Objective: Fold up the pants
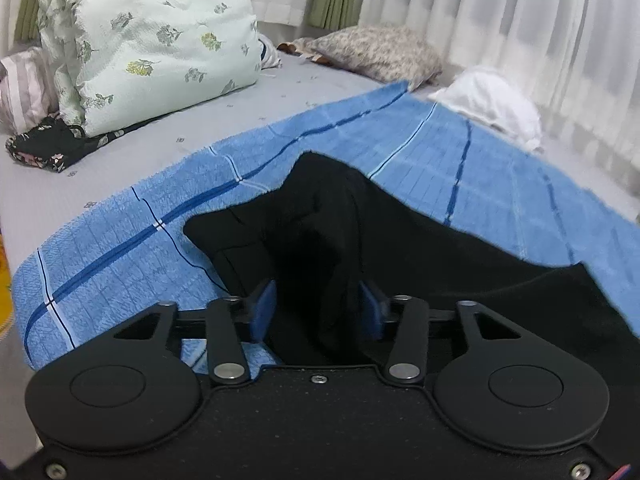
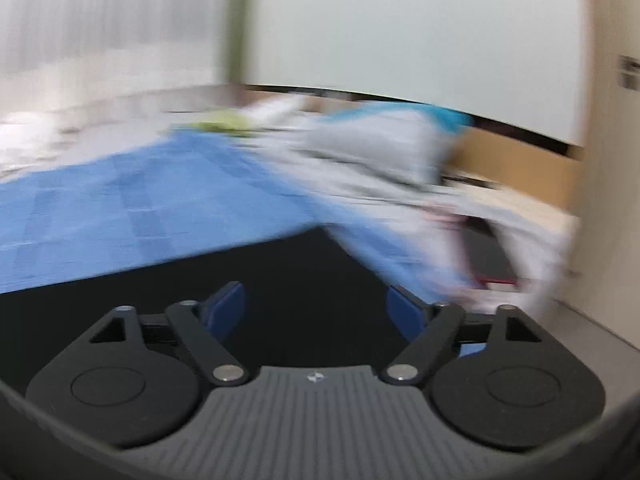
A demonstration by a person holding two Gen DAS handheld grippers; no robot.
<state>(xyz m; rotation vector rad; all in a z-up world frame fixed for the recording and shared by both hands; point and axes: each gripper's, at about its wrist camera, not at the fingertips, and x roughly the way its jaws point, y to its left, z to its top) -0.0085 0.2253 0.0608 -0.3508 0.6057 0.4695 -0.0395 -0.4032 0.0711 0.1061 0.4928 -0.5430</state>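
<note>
The black pants (image 1: 400, 232) lie on a blue checked blanket (image 1: 160, 216) on the bed. In the left wrist view a bunched fold of the pants rises between the blue pads of my left gripper (image 1: 318, 304), which is shut on it. In the blurred right wrist view the black pants (image 2: 280, 264) fill the space under and between the fingers of my right gripper (image 2: 316, 312). Its pads stand wide apart, open, with the cloth lying between them.
A floral folded quilt (image 1: 152, 40), a patterned pillow (image 1: 380, 52) and a white bundle (image 1: 492, 100) sit at the far side of the bed by white curtains (image 1: 520, 20). A pile of light clothes (image 2: 380, 152) lies to the right, with a wooden bed frame (image 2: 520, 168).
</note>
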